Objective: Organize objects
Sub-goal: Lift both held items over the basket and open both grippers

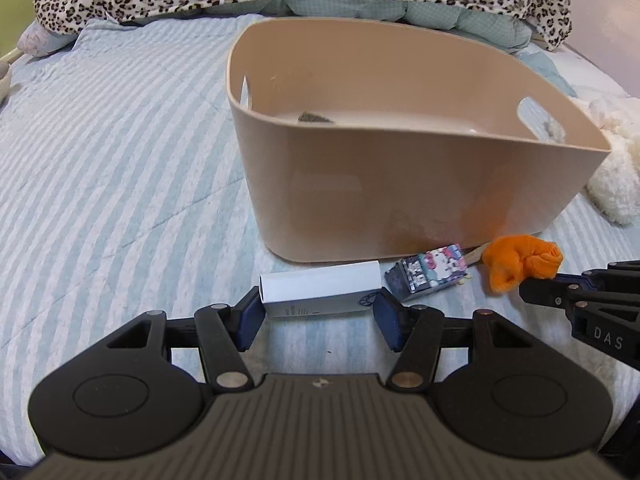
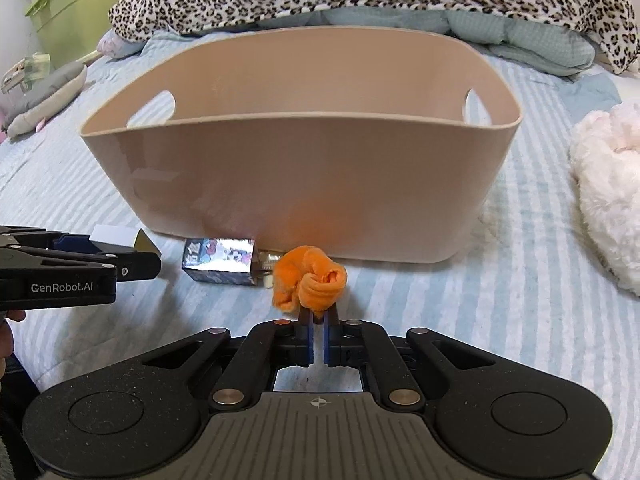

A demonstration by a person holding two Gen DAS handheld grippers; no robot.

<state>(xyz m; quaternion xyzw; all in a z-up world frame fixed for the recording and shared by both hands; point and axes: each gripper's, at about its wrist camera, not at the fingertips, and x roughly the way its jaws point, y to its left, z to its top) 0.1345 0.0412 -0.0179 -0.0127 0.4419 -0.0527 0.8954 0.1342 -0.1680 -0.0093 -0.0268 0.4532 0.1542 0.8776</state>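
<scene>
White box [image 1: 320,288]: lies on the striped bedspread [image 1: 112,152] just in front of the beige bin [image 1: 400,184]; judged light, stiff cardboard, smooth-sided, crushable if squeezed hard; best taken across its short ends, as framed now.
Left gripper [image 1: 318,312]: spread wide, one blue pad at each end of the white box; contact or a small gap cannot be told.
Orange cloth [image 2: 310,282]: bunched, soft, judged very light and compressible; any fold serves as a hold.
Right gripper [image 2: 319,330]: nearly pressed together, pinching the lower edge of the orange cloth; whether the cloth is lifted off the bed cannot be told.
Printed box [image 2: 220,266]: small, cartoon-patterned, between the white box and the cloth, close to the bin wall; judged light and rigid.
Hidden: bin floor mostly out of sight; one dark item [image 1: 316,118] is glimpsed inside, unidentifiable; something pale behind the printed box is too obscured to name.
</scene>
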